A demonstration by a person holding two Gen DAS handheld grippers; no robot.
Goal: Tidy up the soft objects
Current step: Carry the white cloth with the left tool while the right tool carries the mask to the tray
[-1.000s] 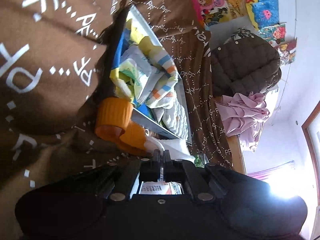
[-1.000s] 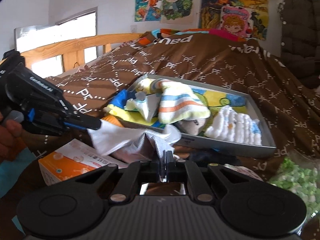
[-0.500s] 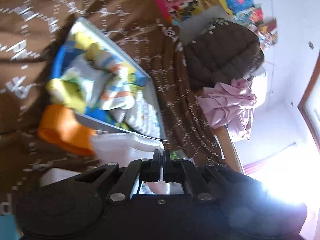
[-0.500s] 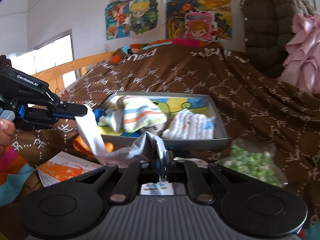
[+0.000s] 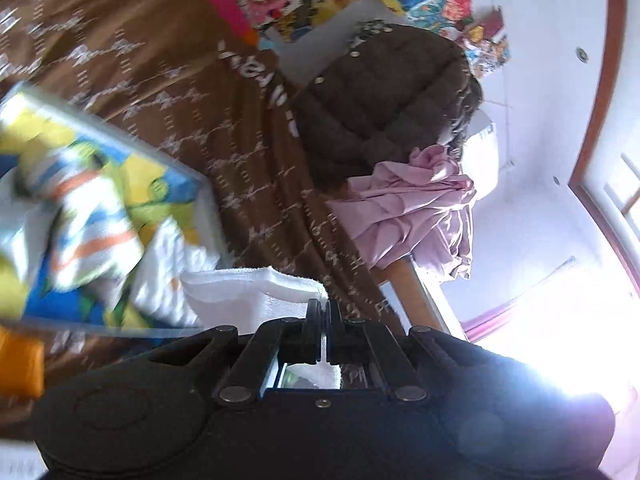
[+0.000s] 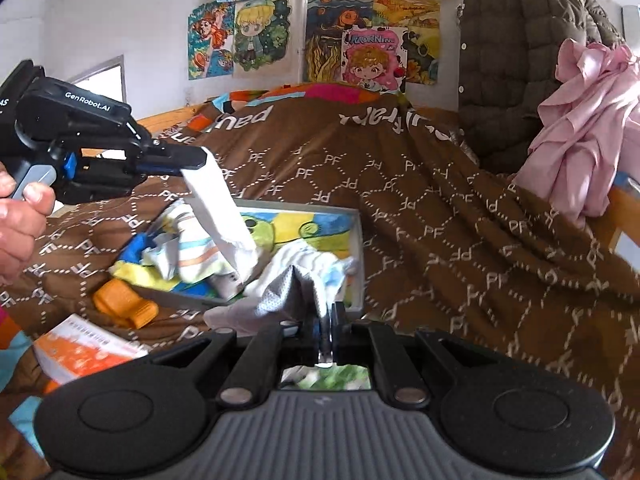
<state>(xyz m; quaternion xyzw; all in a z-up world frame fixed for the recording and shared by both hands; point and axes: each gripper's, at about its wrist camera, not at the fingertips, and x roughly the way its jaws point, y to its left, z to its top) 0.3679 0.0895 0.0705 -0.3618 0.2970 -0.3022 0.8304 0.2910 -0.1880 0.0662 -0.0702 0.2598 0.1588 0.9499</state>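
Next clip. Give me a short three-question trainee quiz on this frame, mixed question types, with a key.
1. True or false: both ends of the white woven cloth are gripped, by the left gripper and the right gripper.
2. Where do the folded striped cloths lie: A) grey rectangular tray B) orange box C) floor?
3. Fill in: a pink garment hangs beside the dark ___ jacket.

Key: 1 true; 2 A; 3 quilted.

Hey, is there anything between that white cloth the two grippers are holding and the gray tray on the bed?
Nothing visible blocks it. The white cloth hangs between the left gripper and right gripper, directly above the gray tray. The tray already holds a striped cloth and other soft items.
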